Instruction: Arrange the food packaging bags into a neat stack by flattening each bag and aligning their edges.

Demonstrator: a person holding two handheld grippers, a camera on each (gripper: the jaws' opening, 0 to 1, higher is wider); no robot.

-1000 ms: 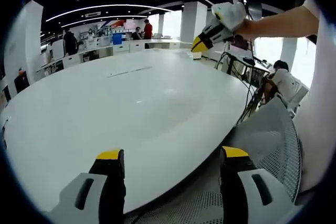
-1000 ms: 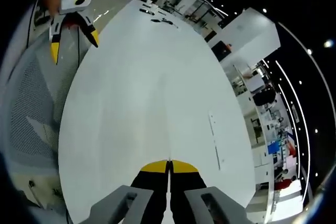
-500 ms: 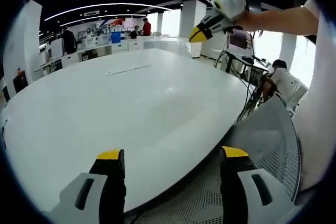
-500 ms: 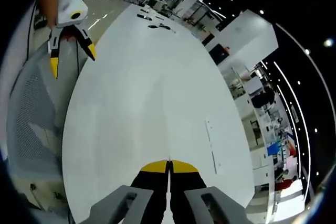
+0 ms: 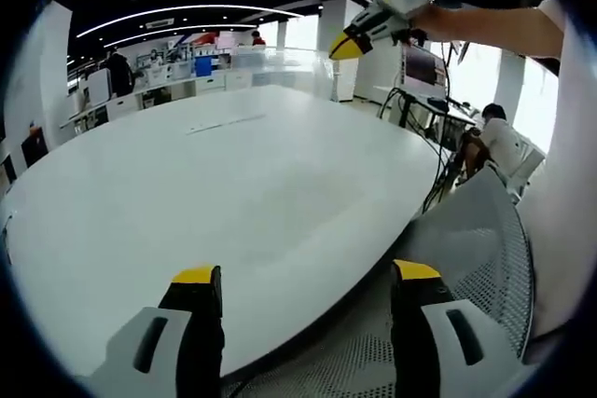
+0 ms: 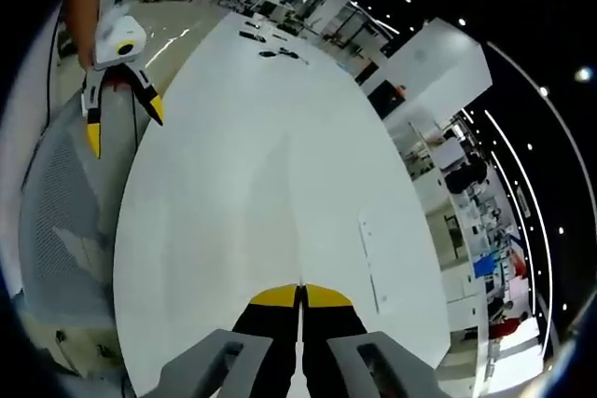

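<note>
Right tongs (image 5: 338,47) climb higher above the white tabletop (image 5: 205,193), pressed together, empty; left tongs (image 5: 303,277) stay spread. No bags reached yet.

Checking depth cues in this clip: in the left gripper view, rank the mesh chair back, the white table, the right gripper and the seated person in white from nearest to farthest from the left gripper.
1. Mesh chair back, beside the left gripper, lower right.
2. White table, ahead.
3. Right gripper, raised, upper right.
4. Seated person, beyond the table's right edge.
</note>
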